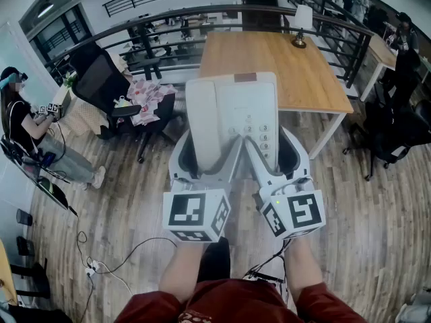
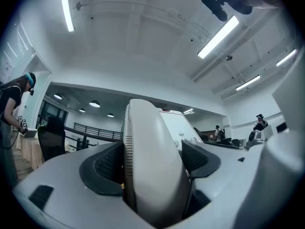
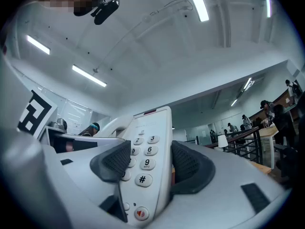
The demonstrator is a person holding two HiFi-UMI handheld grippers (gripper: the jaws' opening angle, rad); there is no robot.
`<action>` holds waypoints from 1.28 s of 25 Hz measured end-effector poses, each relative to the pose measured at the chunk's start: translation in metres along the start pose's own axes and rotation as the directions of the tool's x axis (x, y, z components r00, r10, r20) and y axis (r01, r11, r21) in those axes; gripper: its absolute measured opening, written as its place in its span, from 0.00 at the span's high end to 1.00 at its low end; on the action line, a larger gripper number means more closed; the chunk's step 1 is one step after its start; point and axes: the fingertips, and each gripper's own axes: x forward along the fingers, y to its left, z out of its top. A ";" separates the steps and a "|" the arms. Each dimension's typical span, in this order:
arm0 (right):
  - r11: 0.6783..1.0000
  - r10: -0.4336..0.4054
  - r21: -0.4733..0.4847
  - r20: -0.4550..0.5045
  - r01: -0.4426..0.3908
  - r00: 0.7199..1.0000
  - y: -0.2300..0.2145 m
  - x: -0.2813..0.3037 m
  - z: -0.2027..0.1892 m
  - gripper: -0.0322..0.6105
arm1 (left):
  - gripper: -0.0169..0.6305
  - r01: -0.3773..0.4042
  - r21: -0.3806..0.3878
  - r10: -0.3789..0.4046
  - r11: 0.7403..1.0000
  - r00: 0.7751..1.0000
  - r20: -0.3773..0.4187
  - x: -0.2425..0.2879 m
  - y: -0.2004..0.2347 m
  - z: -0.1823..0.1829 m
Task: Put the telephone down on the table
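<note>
Marker cubes [image 1: 196,215] front both grippers. Left gripper [image 1: 205,157] clasps the telephone's [image 1: 246,106] handset [image 1: 202,120]; right gripper [image 1: 276,155] clamps its keypad [image 3: 143,163] side, showing 2, 3, 6, 9, #. It hangs over floor [image 1: 135,207], short of the table [image 1: 269,59].

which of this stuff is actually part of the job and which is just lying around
Part of the job:
white push-button telephone
left gripper, clamped on its handset
right gripper, clamped on its keypad side
rectangular wooden table

Just lying about:
small white-shaded lamp
black office chair
white power strip on the floor
</note>
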 end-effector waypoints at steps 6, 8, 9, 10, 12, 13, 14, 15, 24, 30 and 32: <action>1.000 -0.006 0.029 -0.025 0.007 1.000 0.030 -0.094 0.030 0.50 | 0.35 -0.009 0.001 0.009 1.000 1.000 -0.022 -0.088 -0.056 0.012; 1.000 -0.007 0.030 -0.026 0.008 1.000 0.043 -0.107 0.036 0.50 | 0.35 -0.002 0.004 0.002 1.000 1.000 -0.017 -0.106 -0.059 0.017; 1.000 -0.007 0.030 -0.027 0.008 1.000 0.049 -0.111 0.038 0.51 | 0.35 -0.001 0.005 0.001 1.000 1.000 -0.012 -0.113 -0.058 0.019; 0.999 -0.006 0.032 -0.029 0.007 1.000 0.055 -0.113 0.039 0.50 | 0.35 -0.002 0.006 0.002 1.000 1.000 -0.008 -0.119 -0.056 0.020; 0.999 -0.006 0.039 -0.040 0.007 0.999 0.067 -0.113 0.037 0.51 | 0.35 -0.006 0.006 0.006 1.000 1.000 -0.005 -0.130 -0.048 0.021; 0.999 -0.008 0.041 -0.048 0.010 0.999 0.074 -0.113 0.036 0.51 | 0.35 -0.004 0.003 0.004 1.000 1.000 -0.005 -0.135 -0.043 0.021; 0.999 -0.012 0.040 -0.057 0.014 0.998 0.080 -0.113 0.036 0.50 | 0.35 0.000 -0.002 0.000 1.000 1.000 -0.002 -0.139 -0.039 0.022; 0.999 -0.016 0.037 -0.063 0.018 0.998 0.086 -0.112 0.037 0.50 | 0.35 0.003 -0.008 -0.003 1.000 1.000 0.003 -0.144 -0.034 0.023; 0.999 -0.037 0.001 -0.067 0.037 0.997 0.150 -0.091 0.040 0.50 | 0.36 0.031 -0.039 -0.029 0.999 0.998 0.047 -0.177 0.021 0.040; 0.998 -0.058 0.010 -0.070 0.058 0.996 0.178 -0.088 0.036 0.50 | 0.36 0.049 -0.034 -0.048 0.998 0.998 0.044 -0.194 0.042 0.042; 0.998 -0.061 0.010 -0.072 0.062 0.996 0.182 -0.087 0.035 0.50 | 0.36 0.051 -0.036 -0.050 0.998 0.998 0.041 -0.196 0.047 0.041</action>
